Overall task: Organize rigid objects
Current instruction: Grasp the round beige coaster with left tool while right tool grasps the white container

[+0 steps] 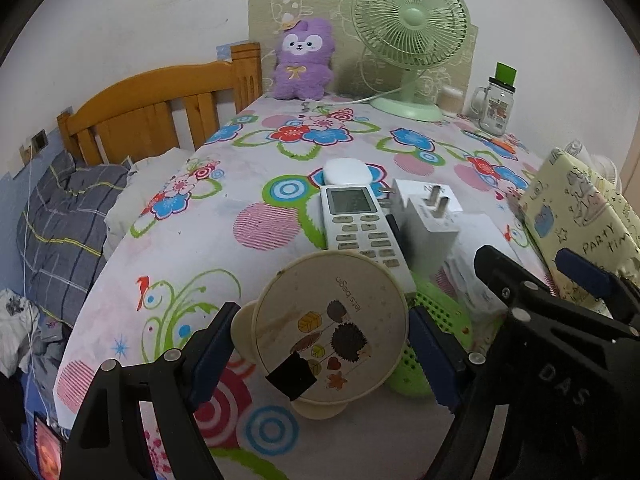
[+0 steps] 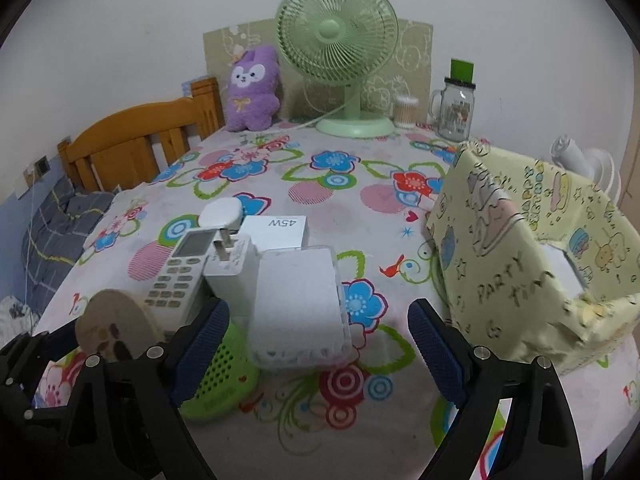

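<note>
**Round mirror between left tongs; right tongs spread over the white box**

Round cream mirror [image 1: 330,330] on a short stand: back face shows a hedgehog and leaf print, small lettering, and a black tape patch near the lower edge. It stands tilted on the floral tabletop [image 1: 208,248], just in front of a green perforated basket [image 1: 440,320].

Behind it, clustered close: white remote [image 1: 360,224] with a grey screen, a white plug adapter [image 1: 430,216] with prongs up, a small white oval case [image 1: 346,172], and a white box [image 2: 298,312] with a clear cover. Another box marked 45W [image 2: 276,232] lies behind that one.

Left tongs [image 1: 320,356]: angled downward, blue pads flanking the mirror on both sides. Whether the pads press on its rim, I cannot tell.

Right tongs [image 2: 318,350]: angled downward, spread wide and released, nothing gripped; the white box lies just ahead between the pads' line.

Yellow cartoon-print bag [image 2: 520,264] sits to the right. Green fan [image 2: 338,48], purple plush [image 2: 252,88] and glass jar mug [image 2: 454,108] line the far wall.
</note>
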Demonstrator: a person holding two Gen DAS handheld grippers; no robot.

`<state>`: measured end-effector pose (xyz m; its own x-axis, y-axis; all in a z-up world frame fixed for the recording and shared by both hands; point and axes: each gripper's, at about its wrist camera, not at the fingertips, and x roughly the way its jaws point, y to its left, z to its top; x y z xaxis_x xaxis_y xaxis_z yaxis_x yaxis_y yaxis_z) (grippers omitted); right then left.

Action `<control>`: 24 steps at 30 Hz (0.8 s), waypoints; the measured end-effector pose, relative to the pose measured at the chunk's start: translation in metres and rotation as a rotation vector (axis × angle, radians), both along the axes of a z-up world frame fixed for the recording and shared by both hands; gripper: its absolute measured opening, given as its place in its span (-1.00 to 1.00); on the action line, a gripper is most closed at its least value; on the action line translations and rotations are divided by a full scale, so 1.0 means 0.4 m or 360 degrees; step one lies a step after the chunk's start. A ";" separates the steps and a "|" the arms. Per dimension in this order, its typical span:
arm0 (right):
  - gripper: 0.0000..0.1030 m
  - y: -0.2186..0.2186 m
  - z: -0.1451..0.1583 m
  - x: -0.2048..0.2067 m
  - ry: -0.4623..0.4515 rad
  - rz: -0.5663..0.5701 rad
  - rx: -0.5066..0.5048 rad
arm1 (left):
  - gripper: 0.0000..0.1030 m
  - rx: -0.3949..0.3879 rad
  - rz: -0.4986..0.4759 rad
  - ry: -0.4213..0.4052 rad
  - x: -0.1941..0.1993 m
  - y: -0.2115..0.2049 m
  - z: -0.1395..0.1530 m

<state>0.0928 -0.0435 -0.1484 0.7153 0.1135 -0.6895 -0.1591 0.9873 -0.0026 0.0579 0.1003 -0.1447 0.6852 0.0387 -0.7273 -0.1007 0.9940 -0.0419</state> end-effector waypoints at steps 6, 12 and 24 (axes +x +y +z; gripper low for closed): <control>0.73 0.017 -0.033 0.045 0.0104 -0.0057 -0.0063 | 0.66 0.0059 -0.0022 -0.0003 0.020 -0.009 -0.011; 0.46 0.029 -0.061 0.066 0.0190 -0.0037 -0.0039 | 0.66 0.0015 -0.0049 0.0042 0.039 -0.006 -0.028; 0.21 0.028 -0.031 0.037 0.0149 -0.0021 -0.0095 | 0.65 -0.0028 -0.0099 0.0048 0.024 -0.029 -0.017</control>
